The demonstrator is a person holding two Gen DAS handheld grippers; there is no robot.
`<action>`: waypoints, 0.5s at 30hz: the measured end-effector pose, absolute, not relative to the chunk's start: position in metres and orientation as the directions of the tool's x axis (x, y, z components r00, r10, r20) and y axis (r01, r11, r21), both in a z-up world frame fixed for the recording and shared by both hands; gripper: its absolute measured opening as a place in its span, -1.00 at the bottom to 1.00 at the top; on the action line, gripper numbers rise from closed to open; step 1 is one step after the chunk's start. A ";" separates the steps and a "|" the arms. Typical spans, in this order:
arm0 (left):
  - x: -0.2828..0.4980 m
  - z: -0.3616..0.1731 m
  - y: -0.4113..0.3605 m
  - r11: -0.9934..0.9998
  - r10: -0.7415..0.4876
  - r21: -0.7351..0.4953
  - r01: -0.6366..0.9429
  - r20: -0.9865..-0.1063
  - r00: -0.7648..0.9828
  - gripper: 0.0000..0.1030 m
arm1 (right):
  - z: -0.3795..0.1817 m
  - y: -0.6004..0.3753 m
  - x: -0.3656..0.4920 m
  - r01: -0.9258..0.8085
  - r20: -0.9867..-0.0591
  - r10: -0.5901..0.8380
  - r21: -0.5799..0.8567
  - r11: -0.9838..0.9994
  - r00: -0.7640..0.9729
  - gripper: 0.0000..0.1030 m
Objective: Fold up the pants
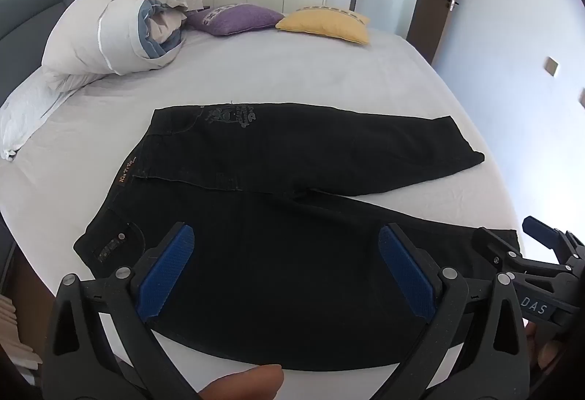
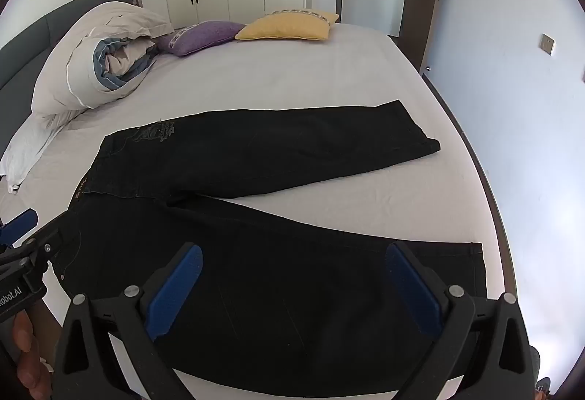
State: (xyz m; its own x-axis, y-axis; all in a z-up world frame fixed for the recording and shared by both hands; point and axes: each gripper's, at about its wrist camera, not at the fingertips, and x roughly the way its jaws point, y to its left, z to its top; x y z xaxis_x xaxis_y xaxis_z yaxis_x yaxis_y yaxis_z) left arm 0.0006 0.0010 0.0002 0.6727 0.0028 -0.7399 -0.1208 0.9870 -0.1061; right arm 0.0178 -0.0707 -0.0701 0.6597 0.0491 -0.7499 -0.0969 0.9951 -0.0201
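Black denim pants (image 1: 278,188) spread flat on the pale-sheeted bed (image 1: 292,71), long axis running left to right: waistband at left, two legs splayed rightward, near leg lying straight ahead of and under both grippers. Left gripper (image 1: 285,268) wide open, empty, nearer the waistband; right gripper (image 2: 292,286) likewise open, empty, nearer the near-leg hem. Likely next: near edge pinched at both ends, carried away onto the far leg.

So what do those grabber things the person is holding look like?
Both look alike. The left gripper and right gripper each have two chunky black plastic arms with triangle-shaped holes and round silver bolts. Each finger ends in a bright blue pad with a bumpy, dotted surface. White lettering is printed on the black bodies. No cables show. A bit of bare finger peeks in; no sleeves visible.
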 end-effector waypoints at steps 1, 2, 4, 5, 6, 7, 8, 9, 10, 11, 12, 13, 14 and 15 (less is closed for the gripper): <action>-0.001 0.001 -0.001 0.989 0.022 -0.084 -0.121 -0.729 0.685 1.00 | -0.070 -0.071 0.018 -0.098 -0.754 0.052 -0.016 0.995 0.655 0.99; -0.001 0.001 -0.001 0.989 0.022 -0.085 -0.121 -0.729 0.684 1.00 | -0.070 -0.071 0.018 -0.098 -0.754 0.052 -0.017 0.995 0.655 0.99; -0.002 0.004 -0.001 0.988 0.020 -0.088 -0.123 -0.731 0.683 1.00 | -0.071 -0.071 0.018 -0.099 -0.753 0.051 -0.019 0.995 0.656 0.99; 0.002 0.008 -0.001 0.988 0.018 -0.090 -0.123 -0.731 0.682 1.00 | -0.071 -0.071 0.019 -0.099 -0.752 0.051 -0.019 0.995 0.657 0.99; 0.002 0.009 0.000 0.988 0.016 -0.092 -0.122 -0.731 0.682 1.00 | -0.071 -0.069 0.017 -0.099 -0.753 0.048 -0.023 0.995 0.656 0.99; 0.002 0.010 0.000 0.988 0.016 -0.092 -0.122 -0.731 0.682 1.00 | -0.071 -0.069 0.017 -0.099 -0.753 0.047 -0.024 0.995 0.656 0.99; 0.003 0.009 -0.002 0.988 0.020 -0.088 -0.124 -0.731 0.682 1.00 | -0.071 -0.069 0.017 -0.099 -0.753 0.047 -0.024 0.995 0.657 0.99; 0.002 0.009 -0.002 0.988 0.020 -0.088 -0.123 -0.730 0.683 1.00 | -0.071 -0.068 0.017 -0.099 -0.752 0.046 -0.025 0.995 0.657 0.99; 0.002 0.008 -0.003 0.988 0.022 -0.086 -0.124 -0.730 0.683 1.00 | -0.071 -0.068 0.016 -0.099 -0.752 0.046 -0.026 0.995 0.658 0.99; 0.002 0.007 -0.002 0.989 0.020 -0.086 -0.122 -0.730 0.683 1.00 | -0.071 -0.068 0.016 -0.100 -0.752 0.047 -0.026 0.995 0.657 0.99; 0.002 0.005 -0.002 0.989 0.020 -0.086 -0.121 -0.732 0.681 1.00 | -0.071 -0.068 0.016 -0.100 -0.752 0.047 -0.026 0.995 0.657 0.99; 0.000 0.003 -0.001 0.989 0.020 -0.086 -0.122 -0.732 0.681 1.00 | -0.071 -0.068 0.017 -0.101 -0.753 0.048 -0.026 0.995 0.656 0.99; 0.000 0.003 -0.001 0.989 0.020 -0.086 -0.122 -0.732 0.681 1.00 | -0.072 -0.069 0.018 -0.102 -0.753 0.048 -0.025 0.994 0.656 0.99; 0.000 0.003 -0.001 0.989 0.019 -0.087 -0.121 -0.732 0.681 1.00 | -0.072 -0.068 0.017 -0.102 -0.753 0.049 -0.024 0.995 0.656 0.99</action>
